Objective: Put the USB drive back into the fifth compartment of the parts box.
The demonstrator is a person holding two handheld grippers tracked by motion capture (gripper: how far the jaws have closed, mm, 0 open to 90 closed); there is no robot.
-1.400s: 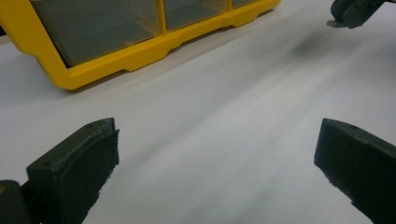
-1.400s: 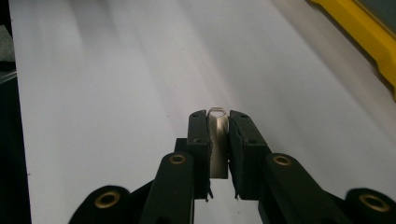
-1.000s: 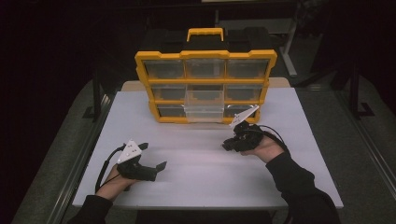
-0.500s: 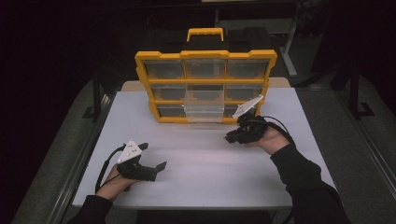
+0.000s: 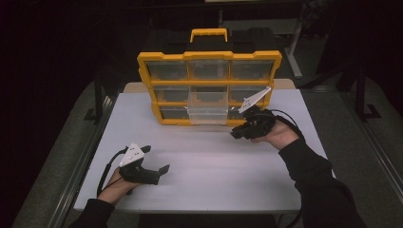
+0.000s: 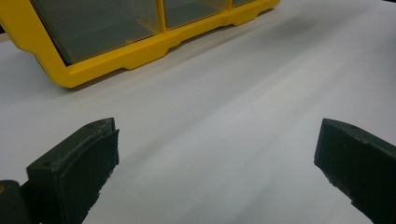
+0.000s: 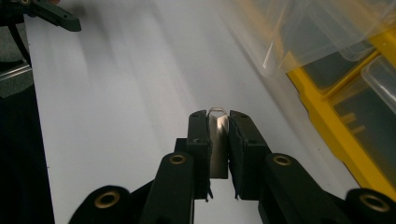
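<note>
White tabletop (image 5: pixel 199 171) carries a yellow drawer organizer (image 5: pixel 209 85) at its far edge, one clear drawer (image 5: pixel 207 108) pulled out. Near the right edge, right gripper (image 5: pixel 237 133) clamps a small white clip (image 7: pixel 218 144). Left gripper (image 5: pixel 159 161), near the front-left corner, gapes wide, holding nothing.

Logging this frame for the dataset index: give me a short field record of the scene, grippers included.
surface: white tabletop
main object: yellow-framed plastic organiser with clear drawers, black and yellow carry handle on top, standing upright at the far side of the tabletop
drawer state: one clear plastic drawer in the middle column pulled partway out
right gripper: jaws shut on a small pale flat piece with a thin metal loop, held near the open drawer
left gripper: jaws wide open, nothing between them, low over the near left of the tabletop
</note>
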